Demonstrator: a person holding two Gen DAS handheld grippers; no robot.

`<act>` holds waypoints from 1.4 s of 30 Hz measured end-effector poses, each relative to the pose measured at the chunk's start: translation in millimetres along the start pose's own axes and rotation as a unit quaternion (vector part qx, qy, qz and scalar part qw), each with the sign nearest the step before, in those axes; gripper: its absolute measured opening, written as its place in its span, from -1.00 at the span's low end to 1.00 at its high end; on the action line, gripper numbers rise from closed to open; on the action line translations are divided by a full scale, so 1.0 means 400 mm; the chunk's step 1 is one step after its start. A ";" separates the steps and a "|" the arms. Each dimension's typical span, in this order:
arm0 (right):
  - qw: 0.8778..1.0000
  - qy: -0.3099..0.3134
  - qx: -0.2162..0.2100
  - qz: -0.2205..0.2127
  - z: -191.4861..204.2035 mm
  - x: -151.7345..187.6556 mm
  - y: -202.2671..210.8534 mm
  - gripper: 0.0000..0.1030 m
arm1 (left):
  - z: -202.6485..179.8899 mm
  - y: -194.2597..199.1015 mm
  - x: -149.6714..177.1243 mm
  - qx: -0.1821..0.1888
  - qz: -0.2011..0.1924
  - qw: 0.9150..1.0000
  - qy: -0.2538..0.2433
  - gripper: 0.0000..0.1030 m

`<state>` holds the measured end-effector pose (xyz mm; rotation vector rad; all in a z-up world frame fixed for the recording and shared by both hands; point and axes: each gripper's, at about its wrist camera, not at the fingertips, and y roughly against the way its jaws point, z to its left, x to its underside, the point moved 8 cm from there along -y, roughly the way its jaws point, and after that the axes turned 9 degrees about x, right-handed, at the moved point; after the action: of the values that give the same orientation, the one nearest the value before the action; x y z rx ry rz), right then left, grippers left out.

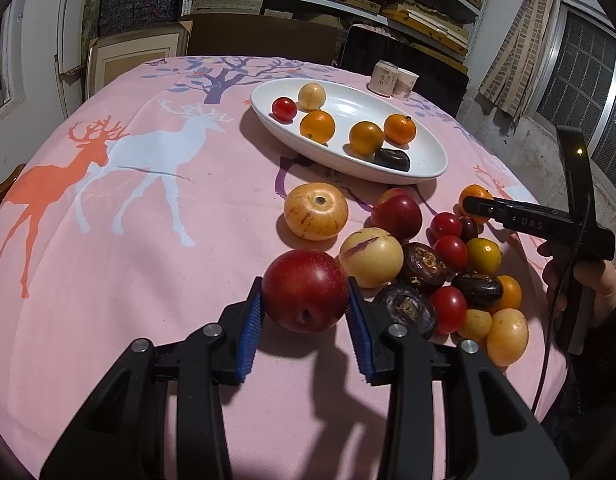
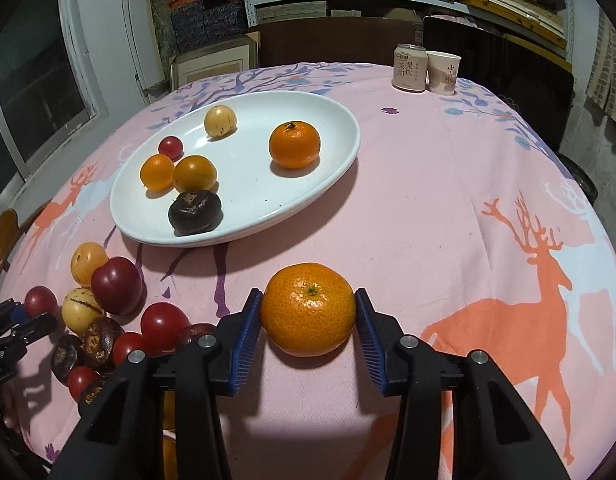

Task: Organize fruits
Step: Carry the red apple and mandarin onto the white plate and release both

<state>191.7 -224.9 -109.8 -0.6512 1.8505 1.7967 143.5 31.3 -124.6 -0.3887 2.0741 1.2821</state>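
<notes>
Gripping one fruit in each hand, the person is working from the loose pile toward the white dish. The left gripper is narrowed onto a red plum, both blue pads pressing its flanks; the plum is sitting at the pile's 9 o'clock edge, with the dish at about 1 o'clock from it. The right gripper is drawn in on a mandarin, its pads touching the rind at 3 and 9 o'clock; the mandarin is resting on the pink counter, the dish lying toward 11 o'clock.

A good lift probably calls for squeezing lightly, since ripe skin bruises, and rising straight up before swinging over the rim. The plum's stem dimple is facing the camera, toward 6 o'clock. The mandarin's stem scar is pointing up, and its squat body is widest across the jaws.
</notes>
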 end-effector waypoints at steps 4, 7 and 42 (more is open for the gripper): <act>1.000 -0.025 -0.015 -0.010 -0.017 -0.004 0.009 -0.11 | 0.002 -0.001 -0.002 0.001 -0.001 1.000 0.001 -0.25; 0.999 -0.038 -0.022 -0.025 -0.028 -0.009 0.023 -0.11 | 0.003 -0.001 -0.004 0.000 -0.005 1.000 -0.002 -0.25; 0.996 -0.028 -0.053 -0.066 -0.034 -0.018 0.178 -0.11 | -0.034 0.040 -0.128 -0.002 -0.022 0.999 -0.024 -0.25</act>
<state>151.9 -236.6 -50.0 -0.7378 1.6458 1.8158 167.2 22.6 -75.1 -0.3987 2.0126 1.2579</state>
